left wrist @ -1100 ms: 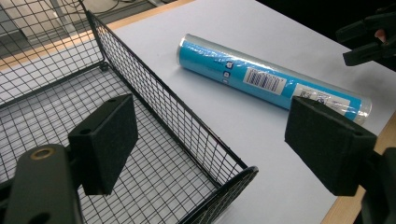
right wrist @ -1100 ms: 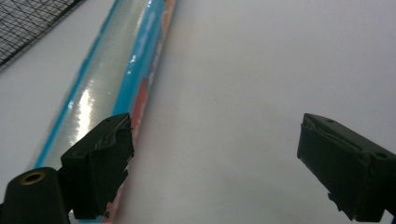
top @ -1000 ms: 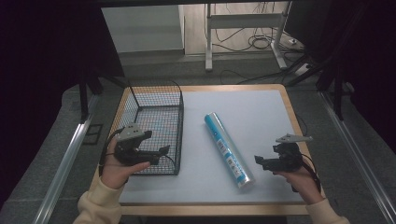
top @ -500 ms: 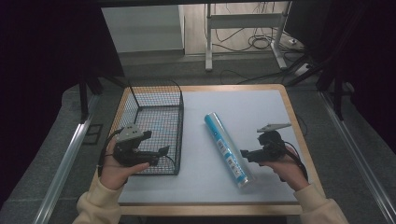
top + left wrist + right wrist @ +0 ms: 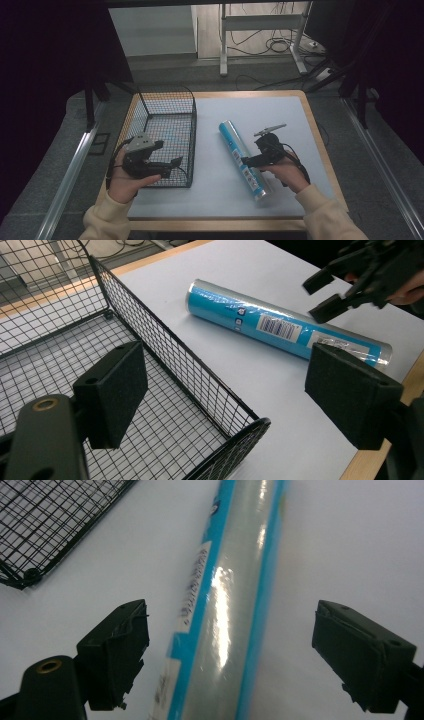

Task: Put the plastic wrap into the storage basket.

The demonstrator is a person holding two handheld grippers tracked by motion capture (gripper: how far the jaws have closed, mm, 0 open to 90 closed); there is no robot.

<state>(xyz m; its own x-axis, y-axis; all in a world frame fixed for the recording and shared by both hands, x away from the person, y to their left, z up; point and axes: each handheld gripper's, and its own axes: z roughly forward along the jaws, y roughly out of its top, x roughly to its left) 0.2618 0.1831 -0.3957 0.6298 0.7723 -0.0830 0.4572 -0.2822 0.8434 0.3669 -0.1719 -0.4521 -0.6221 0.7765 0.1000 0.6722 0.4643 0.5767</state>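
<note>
A long blue roll in clear wrap lies slantwise on the pale mat, right of a black wire basket. My right gripper is over the roll's near half. In the right gripper view the roll runs between the two pads, with a gap on each side. These jaws have just been closing and stand open. My left gripper is at the basket's near right corner, open. In the left gripper view its jaws straddle the basket's wall; the roll and the right gripper lie beyond.
The mat covers a wooden table whose edge runs close behind the right hand. The basket is empty, with a looped wire handle at its near end. Metal rails flank the table, and cables lie on the floor beyond it.
The right hand has moved left from the table's right side onto the roll, and its jaws have narrowed a little. The left hand and the basket have stayed put.
</note>
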